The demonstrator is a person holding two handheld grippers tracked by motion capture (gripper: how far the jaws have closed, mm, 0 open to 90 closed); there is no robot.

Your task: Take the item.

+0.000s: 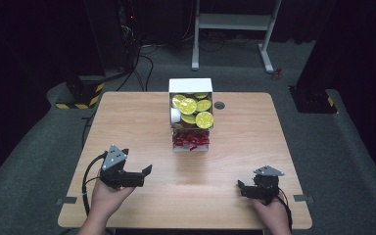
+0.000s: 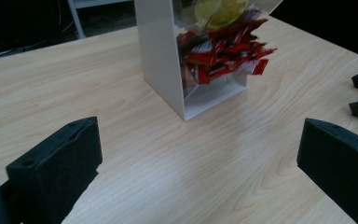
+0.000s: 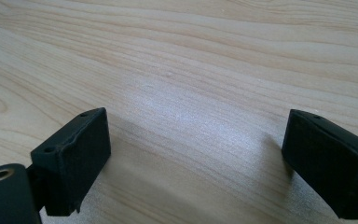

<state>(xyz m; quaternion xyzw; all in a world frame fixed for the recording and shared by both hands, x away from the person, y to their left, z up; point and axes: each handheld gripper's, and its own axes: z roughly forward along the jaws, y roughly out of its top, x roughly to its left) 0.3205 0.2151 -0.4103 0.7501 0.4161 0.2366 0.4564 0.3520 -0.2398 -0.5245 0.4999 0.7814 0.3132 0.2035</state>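
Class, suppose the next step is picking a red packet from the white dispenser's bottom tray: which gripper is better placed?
Probably the left gripper: its open jaws point toward the red packets in the white dispenser. The right gripper faces bare table and sits about as far away.

Left gripper (image 1: 144,175) and right gripper (image 1: 242,188) apparently gape, empty

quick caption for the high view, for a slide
Two hand-held grippers, left gripper and right gripper, both open near the wooden table's front edge, facing a white dispenser of yellow-lidded cups and red packets.
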